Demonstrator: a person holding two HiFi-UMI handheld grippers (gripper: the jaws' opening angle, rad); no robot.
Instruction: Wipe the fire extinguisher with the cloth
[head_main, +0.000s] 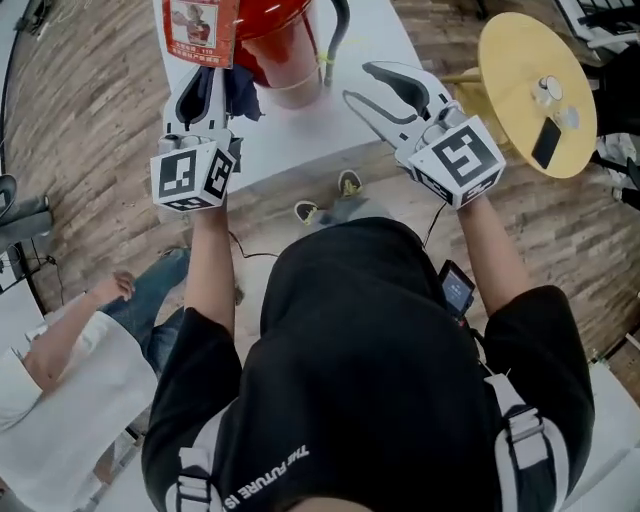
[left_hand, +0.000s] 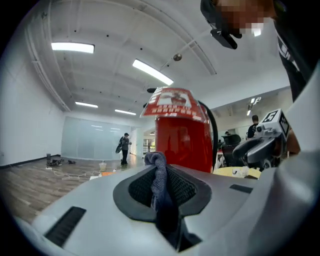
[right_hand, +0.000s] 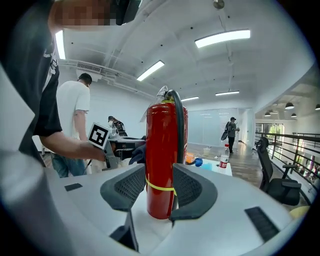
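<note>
A red fire extinguisher (head_main: 272, 42) with a black hose stands on the white table (head_main: 300, 140). My left gripper (head_main: 208, 86) is just left of its base, shut on a dark blue cloth (head_main: 240, 95). In the left gripper view the cloth (left_hand: 160, 190) is pinched between the jaws, with the extinguisher (left_hand: 182, 137) close behind. My right gripper (head_main: 358, 83) is open to the right of the extinguisher. In the right gripper view the cylinder (right_hand: 165, 160) stands in line with the wide jaws, and the pads do not press on it. The left gripper (right_hand: 107, 137) shows beyond it.
A round yellow stool (head_main: 535, 95) with small items on it stands to the right. A seated person (head_main: 70, 340) is at the lower left. A water bottle (right_hand: 224, 157) stands further along the table, and an office chair (right_hand: 272, 175) is at the right. Other people stand far off.
</note>
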